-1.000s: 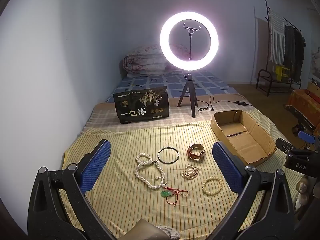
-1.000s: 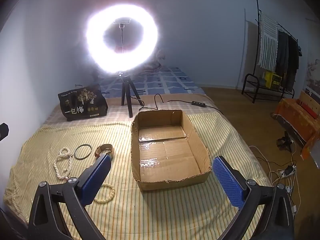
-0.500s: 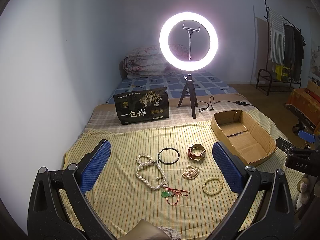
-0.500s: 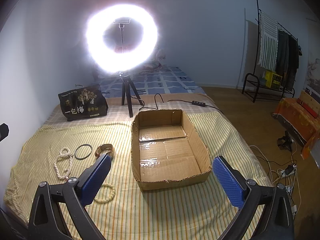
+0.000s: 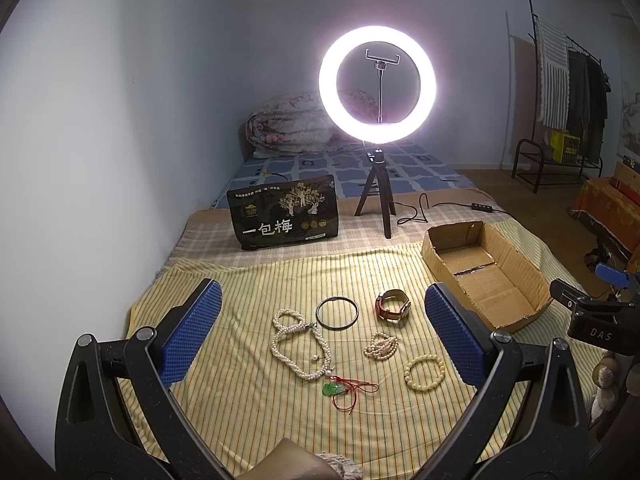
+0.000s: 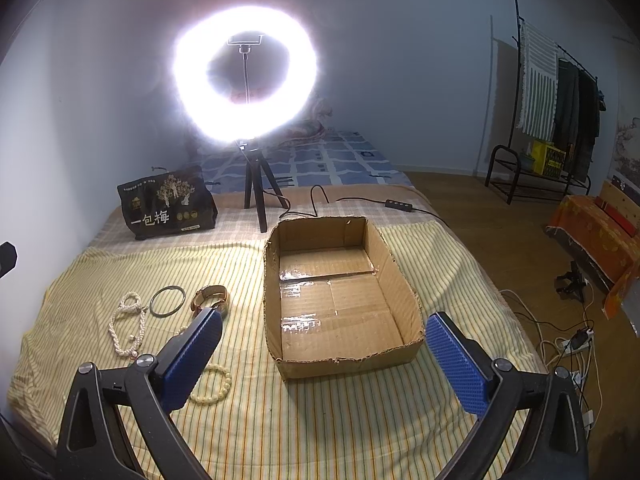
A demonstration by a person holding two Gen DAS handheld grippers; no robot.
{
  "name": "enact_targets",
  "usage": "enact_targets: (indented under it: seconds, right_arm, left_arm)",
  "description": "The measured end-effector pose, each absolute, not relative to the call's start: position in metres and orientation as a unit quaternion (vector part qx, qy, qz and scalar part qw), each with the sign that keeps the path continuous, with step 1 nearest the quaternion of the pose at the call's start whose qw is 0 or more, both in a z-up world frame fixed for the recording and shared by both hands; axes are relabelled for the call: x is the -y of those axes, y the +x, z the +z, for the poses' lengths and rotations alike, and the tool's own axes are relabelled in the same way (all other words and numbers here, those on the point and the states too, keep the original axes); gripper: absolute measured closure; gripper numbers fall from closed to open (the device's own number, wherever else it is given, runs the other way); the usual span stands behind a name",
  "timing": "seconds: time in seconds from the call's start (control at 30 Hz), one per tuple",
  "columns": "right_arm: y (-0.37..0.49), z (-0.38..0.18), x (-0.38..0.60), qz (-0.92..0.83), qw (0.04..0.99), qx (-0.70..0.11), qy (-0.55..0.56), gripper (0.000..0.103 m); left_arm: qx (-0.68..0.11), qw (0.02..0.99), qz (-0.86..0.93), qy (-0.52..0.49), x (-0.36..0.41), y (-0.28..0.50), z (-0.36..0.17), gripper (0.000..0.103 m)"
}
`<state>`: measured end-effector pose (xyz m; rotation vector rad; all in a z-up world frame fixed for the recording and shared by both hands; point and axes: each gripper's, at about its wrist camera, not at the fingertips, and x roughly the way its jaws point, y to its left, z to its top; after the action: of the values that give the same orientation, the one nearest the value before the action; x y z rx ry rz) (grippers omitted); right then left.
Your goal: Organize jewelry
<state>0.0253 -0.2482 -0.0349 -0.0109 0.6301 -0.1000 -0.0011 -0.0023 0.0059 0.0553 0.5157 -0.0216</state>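
Yellow striped cloth [image 5: 248, 280] covers the bed and serves as the sorting surface. Laid out on it, well apart from one another:

- long pearl necklace [image 5: 298, 342], looped loosely;
- black bangle [image 5: 337, 313], flat, just beside the pearls;
- wristwatch [image 5: 393, 306] with brown strap, standing on its edge;
- small heap of pearl beads [image 5: 380, 346];
- cream bead bracelet [image 5: 425, 372];
- green pendant on red cord [image 5: 340, 391], nearest the holder.

Cardboard box [image 6: 340, 280], open-topped and with nothing in it, sits to the right of the spread, likely the destination for the pieces. No piece is in it, so the sorting looks not yet begun.

Left gripper [image 5: 318, 332]: fingers spread wide, holding nothing, hovering above the jewelry, framing it as if choosing a first piece. Right gripper [image 6: 324, 360]: fingers likewise wide and empty, poised in front of the box.

Ring light [image 5: 377, 85] on a tripod stands behind, lighting the cloth; a black printed bag [image 5: 284, 213] rests beside it.
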Motion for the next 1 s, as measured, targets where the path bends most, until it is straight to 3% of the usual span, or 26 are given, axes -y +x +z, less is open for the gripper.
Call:
enact_targets:
  seconds: [1.0]
  right_arm:
    - [0.0237, -0.0395, 0.2468, -0.048, 0.949, -0.313, -0.004, 0.0]
  left_arm:
    - [-0.254, 0.967, -0.011, 0.028, 0.0027, -0.002, 0.0058, 0.0]
